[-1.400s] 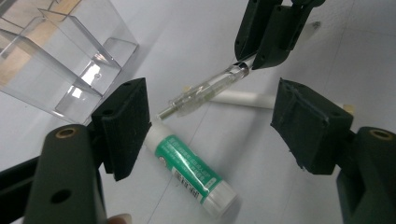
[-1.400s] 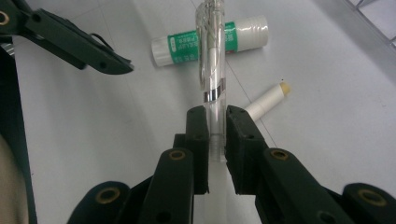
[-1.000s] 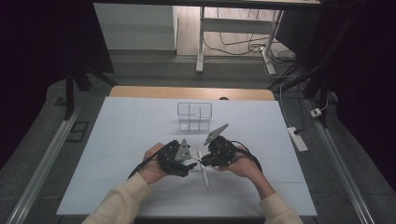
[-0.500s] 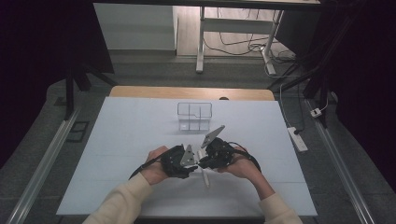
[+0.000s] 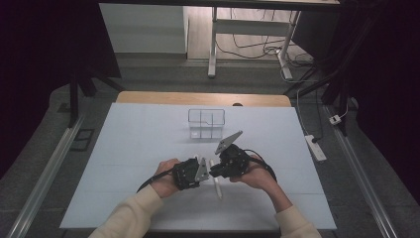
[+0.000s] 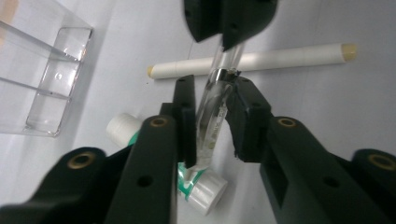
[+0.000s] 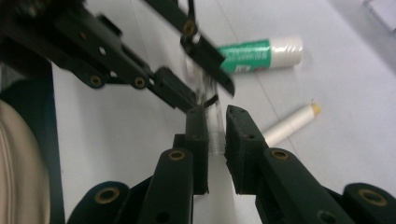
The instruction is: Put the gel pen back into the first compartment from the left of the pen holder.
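Over the table [image 5: 124,148], beside the clear box [image 5: 206,123], my left gripper [image 6: 212,116] has just been closing, and its jaws now clamp one end of a clear pen [image 6: 212,112] held above the white mat. The other end sits pinched between the jaws of my right gripper [image 7: 215,128], so the pen bridges the two, in front of me at the middle of the table. Below lie a glue stick [image 7: 261,52] and a white marker [image 6: 261,60]. I judge I am about to pull the cap off: next I must draw my hands straight apart, keeping both grips firm.
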